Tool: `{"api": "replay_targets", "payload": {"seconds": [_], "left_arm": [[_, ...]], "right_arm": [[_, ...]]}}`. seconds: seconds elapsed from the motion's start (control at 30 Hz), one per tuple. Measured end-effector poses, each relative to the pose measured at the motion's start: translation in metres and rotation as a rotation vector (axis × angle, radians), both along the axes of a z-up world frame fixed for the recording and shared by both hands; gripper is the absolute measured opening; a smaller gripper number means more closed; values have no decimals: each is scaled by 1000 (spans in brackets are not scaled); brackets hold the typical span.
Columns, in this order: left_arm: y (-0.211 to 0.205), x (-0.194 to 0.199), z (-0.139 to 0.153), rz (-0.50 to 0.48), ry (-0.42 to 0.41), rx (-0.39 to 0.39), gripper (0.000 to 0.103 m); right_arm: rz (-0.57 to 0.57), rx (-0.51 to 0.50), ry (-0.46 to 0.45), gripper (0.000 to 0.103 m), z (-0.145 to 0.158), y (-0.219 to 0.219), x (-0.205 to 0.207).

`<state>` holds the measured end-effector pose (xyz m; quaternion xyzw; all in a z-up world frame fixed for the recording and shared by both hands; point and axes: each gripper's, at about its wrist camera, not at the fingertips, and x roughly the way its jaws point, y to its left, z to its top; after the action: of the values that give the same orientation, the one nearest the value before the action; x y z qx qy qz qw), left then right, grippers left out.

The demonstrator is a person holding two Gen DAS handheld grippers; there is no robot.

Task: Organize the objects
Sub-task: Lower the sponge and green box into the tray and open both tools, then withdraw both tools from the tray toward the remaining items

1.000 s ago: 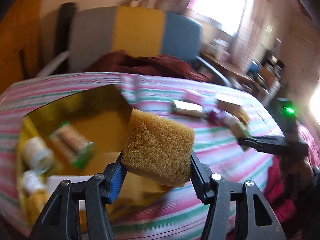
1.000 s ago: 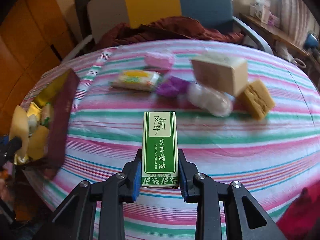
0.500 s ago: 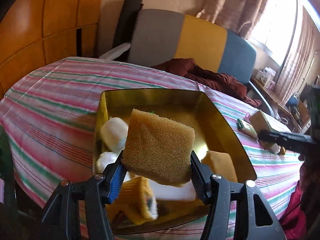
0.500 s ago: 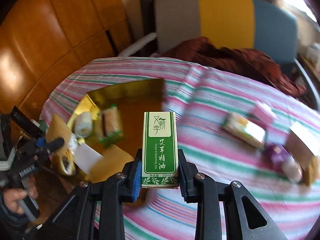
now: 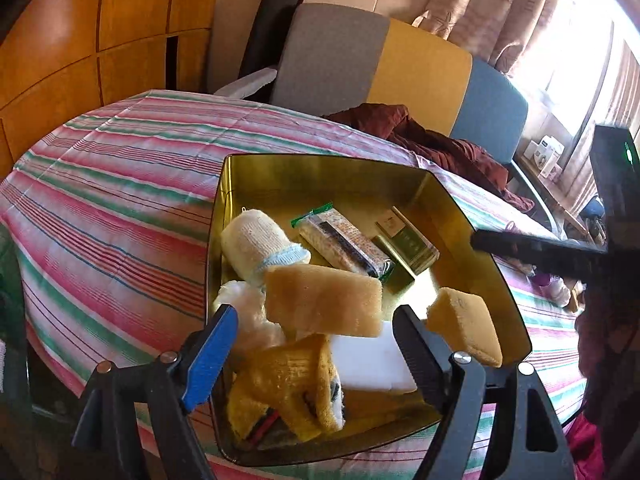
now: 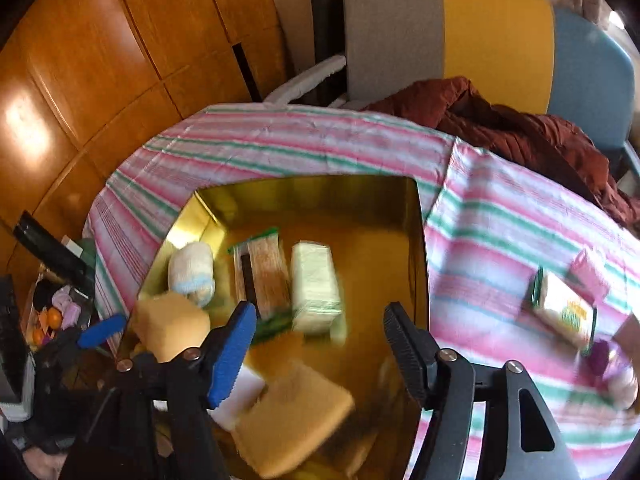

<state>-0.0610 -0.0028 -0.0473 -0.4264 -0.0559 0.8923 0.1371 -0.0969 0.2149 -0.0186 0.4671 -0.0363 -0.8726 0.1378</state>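
Note:
A gold tin box [image 5: 280, 168] sits on the striped tablecloth; it also shows in the right wrist view [image 6: 416, 240]. My left gripper [image 5: 316, 332] is open above the box. The tan sponge [image 5: 322, 300] lies just beyond its fingers, on other items. My right gripper [image 6: 320, 340] is open above the box. The green essential oil box [image 5: 408, 240] lies inside, blurred in the right wrist view [image 6: 314, 288]. The box also holds a second sponge [image 5: 466, 326], a snack packet [image 5: 340, 240], a white roll [image 5: 256, 244] and a white block [image 5: 372, 360].
More items lie on the cloth to the right: a yellow-green packet [image 6: 564, 312], a pink item [image 6: 588, 272], a purple item [image 6: 600, 354]. A grey, yellow and blue chair [image 5: 400, 68] with a maroon cloth [image 5: 432, 140] stands behind the table. Wooden panels [image 5: 80, 40] are at left.
My left gripper opened and let the tan sponge drop into the gold box. My right gripper moved over the box, opened, and released the green oil box into it.

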Motion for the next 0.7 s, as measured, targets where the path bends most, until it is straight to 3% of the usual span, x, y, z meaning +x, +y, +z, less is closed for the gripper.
{"api": "replay_targets", "payload": {"seconds": [0.17, 0.33, 0.7], "left_arm": [[2, 8, 16, 12, 45, -37, 81], [5, 17, 34, 32, 95, -72, 81], [18, 39, 54, 16, 176, -149, 81]], "right_arm": [[-18, 22, 30, 91, 0, 4, 25], [-16, 43, 68, 100, 4, 1, 46], [-30, 77, 105, 103, 4, -7, 74]]}}
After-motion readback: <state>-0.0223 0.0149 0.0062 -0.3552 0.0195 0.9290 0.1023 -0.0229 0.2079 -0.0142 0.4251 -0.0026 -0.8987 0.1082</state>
